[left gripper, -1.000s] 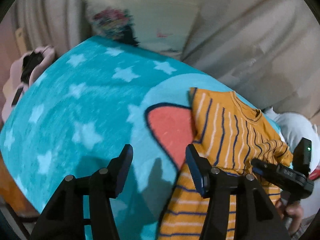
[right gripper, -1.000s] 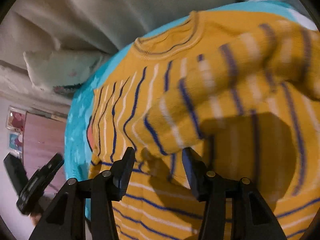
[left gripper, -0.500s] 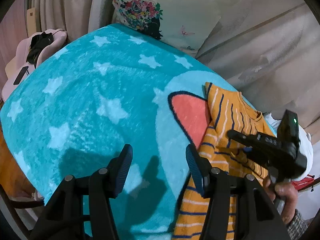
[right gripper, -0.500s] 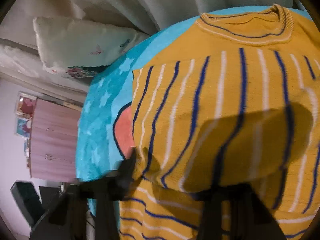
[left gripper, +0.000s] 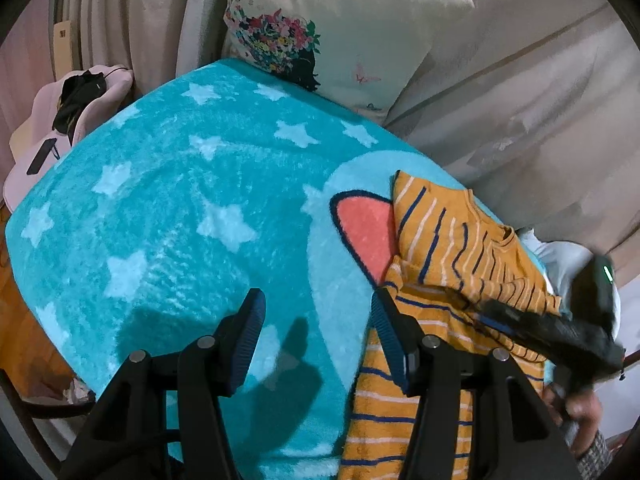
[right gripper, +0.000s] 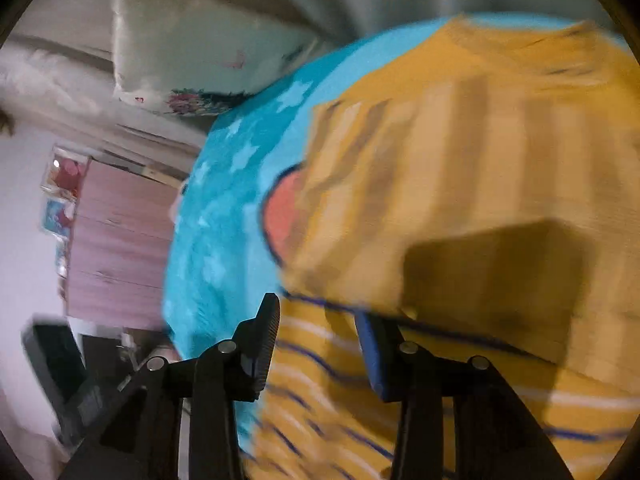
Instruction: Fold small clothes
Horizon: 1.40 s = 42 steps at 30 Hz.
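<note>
A small mustard-yellow sweater with blue and white stripes (left gripper: 436, 248) lies on a teal star blanket (left gripper: 180, 208), with one sleeve folded across its body. My left gripper (left gripper: 316, 340) is open and empty above the blanket, just left of the sweater's hem. The right gripper shows in the left wrist view (left gripper: 560, 332) over the sweater's right side. In the blurred right wrist view the right gripper (right gripper: 316, 340) is open and empty over the sweater (right gripper: 460, 200), near its left edge.
A floral cushion (left gripper: 320, 36) leans on the beige sofa back (left gripper: 540, 100) behind the blanket. A pink seat with a phone and dark items (left gripper: 60, 120) stands at the left. White cloth (left gripper: 560, 256) lies right of the sweater.
The right gripper has let go of the sleeve, which now lies folded across the sweater, and has pulled back to the left. My left gripper has risen and drawn back a little.
</note>
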Each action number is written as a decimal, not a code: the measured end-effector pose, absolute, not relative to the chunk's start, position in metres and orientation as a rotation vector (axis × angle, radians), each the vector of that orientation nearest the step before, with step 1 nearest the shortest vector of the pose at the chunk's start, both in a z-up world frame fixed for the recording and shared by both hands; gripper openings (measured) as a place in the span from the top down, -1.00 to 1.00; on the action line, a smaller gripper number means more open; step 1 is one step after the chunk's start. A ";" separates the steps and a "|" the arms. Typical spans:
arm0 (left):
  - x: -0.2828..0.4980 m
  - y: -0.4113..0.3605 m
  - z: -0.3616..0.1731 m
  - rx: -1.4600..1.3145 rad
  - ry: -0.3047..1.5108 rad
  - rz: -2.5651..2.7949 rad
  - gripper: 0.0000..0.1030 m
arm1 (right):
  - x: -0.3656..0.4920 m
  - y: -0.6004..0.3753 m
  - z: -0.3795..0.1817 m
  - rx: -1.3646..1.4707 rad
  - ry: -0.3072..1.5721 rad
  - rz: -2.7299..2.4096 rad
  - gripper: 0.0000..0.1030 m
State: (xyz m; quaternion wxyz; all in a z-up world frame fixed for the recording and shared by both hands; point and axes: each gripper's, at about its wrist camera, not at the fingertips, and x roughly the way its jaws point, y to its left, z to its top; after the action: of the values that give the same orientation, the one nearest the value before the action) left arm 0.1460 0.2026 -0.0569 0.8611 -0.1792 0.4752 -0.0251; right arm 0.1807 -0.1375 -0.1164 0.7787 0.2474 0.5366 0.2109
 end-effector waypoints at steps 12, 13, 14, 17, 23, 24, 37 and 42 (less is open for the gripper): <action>0.137 0.163 -0.068 -0.321 1.047 -0.036 -0.08 | 0.176 -0.336 -0.132 0.411 1.125 -0.190 0.39; 0.136 0.161 -0.070 -0.322 1.056 -0.031 -0.08 | 0.175 -0.330 -0.127 0.361 1.113 -0.218 0.54; 0.132 0.160 -0.073 -0.332 1.066 -0.028 -0.08 | 0.171 -0.326 -0.121 0.329 1.101 -0.238 0.47; 0.117 0.159 -0.079 -0.355 1.085 -0.013 -0.08 | 0.140 -0.318 -0.098 0.343 1.061 -0.151 0.16; 0.074 0.161 -0.102 -0.421 1.140 0.032 -0.09 | 0.049 -0.313 -0.117 0.581 1.191 0.222 -0.05; 0.067 0.162 -0.105 -0.433 1.143 0.037 -0.09 | 0.036 -0.311 -0.121 0.587 1.209 0.264 -0.05; -0.012 0.141 -0.134 -0.473 1.156 0.034 -0.21 | -0.032 -0.251 -0.145 0.478 1.377 0.567 -0.05; -0.026 0.135 -0.146 -0.481 1.171 0.066 -0.24 | -0.049 -0.217 -0.136 0.180 1.388 0.547 -0.05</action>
State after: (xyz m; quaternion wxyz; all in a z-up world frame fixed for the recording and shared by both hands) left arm -0.0255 0.1347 -0.1461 0.8057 -0.2248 0.5471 0.0308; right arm -0.0491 -0.2166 -0.1359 0.7308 0.0816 0.6305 0.2484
